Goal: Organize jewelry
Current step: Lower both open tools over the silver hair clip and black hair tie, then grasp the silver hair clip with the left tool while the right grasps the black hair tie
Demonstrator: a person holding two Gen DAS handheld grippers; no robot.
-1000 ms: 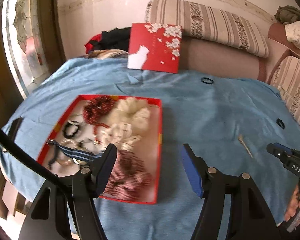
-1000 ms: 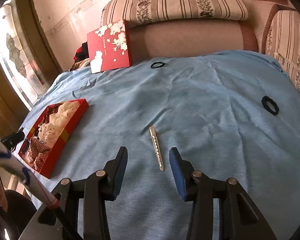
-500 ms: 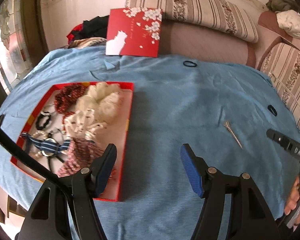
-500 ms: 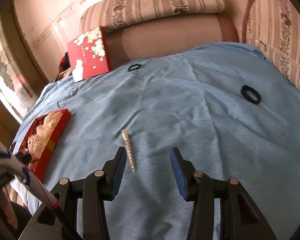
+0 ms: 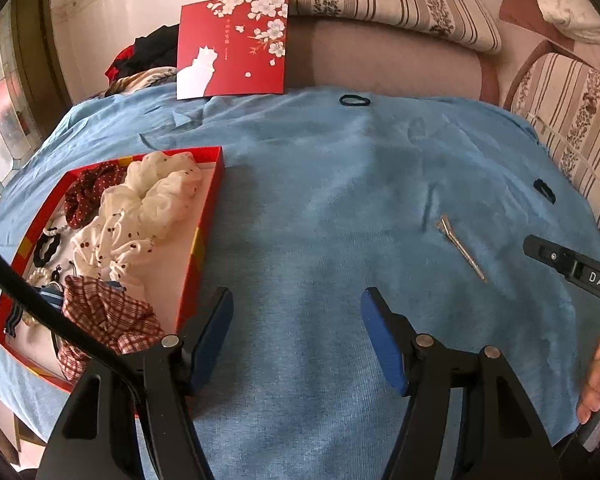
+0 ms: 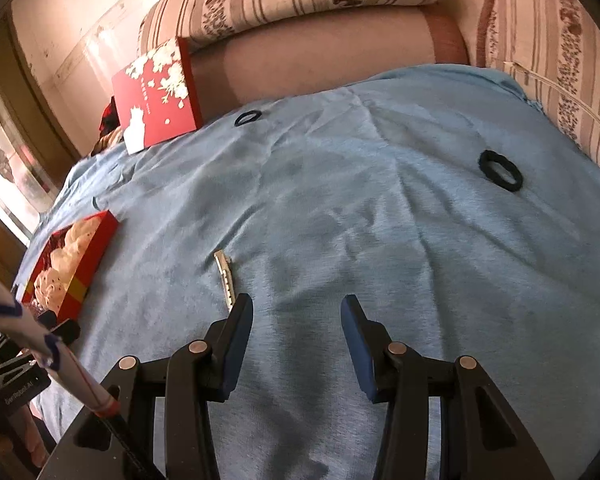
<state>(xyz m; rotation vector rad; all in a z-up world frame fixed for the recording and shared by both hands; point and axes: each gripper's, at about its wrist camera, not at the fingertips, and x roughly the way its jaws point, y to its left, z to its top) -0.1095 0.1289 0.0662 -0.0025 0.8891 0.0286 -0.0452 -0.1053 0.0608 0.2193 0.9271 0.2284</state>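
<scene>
Left claw (image 5: 296, 336) is hanging open over the blue cloth (image 5: 340, 200) covering the worktop, nothing between the fingers. Right claw (image 6: 296, 344) is also gaping wide, empty, hovering over the same cloth.

Using the red tray (image 5: 204, 216) as landmark:
- The tray is sitting on the cloth left of my left claw; its near corner is hiding behind the left finger (image 5: 210, 336).
- Inside it: white scrunchie (image 5: 160, 192), red dotted scrunchie (image 5: 88, 192), red checked scrunchie (image 5: 100, 312), small black hair tie (image 5: 46, 246), pearl beads (image 5: 40, 276). A striped ribbon piece is showing at the near edge, mostly blocked by a cable.
- Silver hair clip (image 5: 460, 246) is lying flat on the cloth well to the right of the tray, not in it. In the right wrist view the clip (image 6: 226, 276) is running just beside the tip of my right claw's left finger (image 6: 236, 344); can't tell if they're touching.
- Black hair tie (image 6: 500, 170) is lying far right of the tray, near the cloth edge.
- Another thin black hair tie (image 5: 354, 100) is lying beyond the tray, near the far edge.
- Red box lid (image 5: 232, 46) with white blossoms is leaning upright against the sofa (image 5: 380, 56) behind the tray.

Both claws are well apart from the ties.
</scene>
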